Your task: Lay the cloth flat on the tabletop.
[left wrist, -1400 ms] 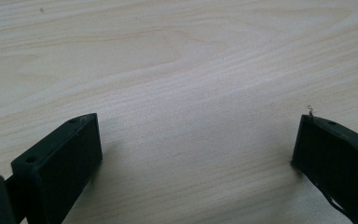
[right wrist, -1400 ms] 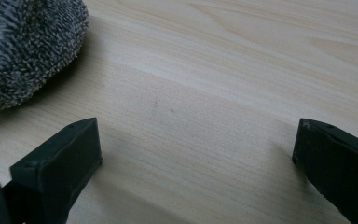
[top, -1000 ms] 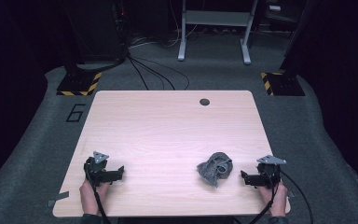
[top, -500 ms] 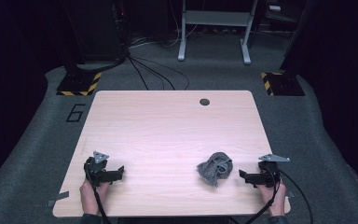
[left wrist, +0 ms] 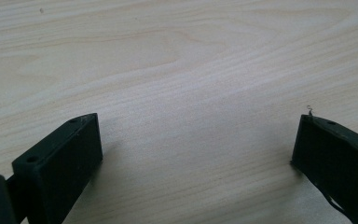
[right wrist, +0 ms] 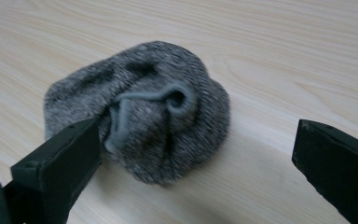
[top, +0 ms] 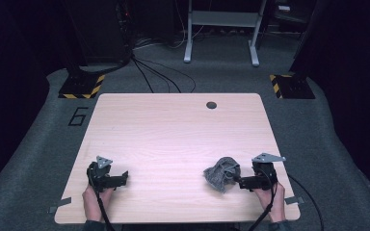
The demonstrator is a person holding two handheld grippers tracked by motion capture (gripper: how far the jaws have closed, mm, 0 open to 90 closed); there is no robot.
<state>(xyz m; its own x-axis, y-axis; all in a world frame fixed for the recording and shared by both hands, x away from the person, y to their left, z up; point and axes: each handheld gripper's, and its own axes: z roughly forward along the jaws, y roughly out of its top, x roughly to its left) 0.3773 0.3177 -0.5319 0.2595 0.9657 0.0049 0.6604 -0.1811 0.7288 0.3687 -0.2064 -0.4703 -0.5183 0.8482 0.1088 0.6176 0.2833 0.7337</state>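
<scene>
- Seen from the high view: a balled-up grey knitted sock (top: 221, 173) lying on the light wooden table (top: 173, 134), near the front right corner, bunched into a rough lump.
- Held just beside that sock, on its right: the right gripper (top: 243, 183), jaws pointing left toward it, a hand (top: 271, 196) wrapped round the handle behind.
- Stood wide apart in the right gripper view, the two black jaws of that gripper (right wrist: 191, 154); clamped on nothing.
- In that same view, sock (right wrist: 140, 109) lay ahead of the jaws and toward the left one, whose tip overlapped the lump's lower edge; touching or merely in front, cannot tell. Paler ribbed cuff curled at the lump's middle.
- Rested at the front left of the table, well apart from the sock: the left gripper (top: 120, 179), pointing right, gripped by the other hand (top: 95, 197).
- Spread open too, the left gripper's (left wrist: 193, 154) jaws, with bare wood grain between them.
- Farther back on the tabletop: a small dark round hole (top: 211, 105) near the far edge.
</scene>
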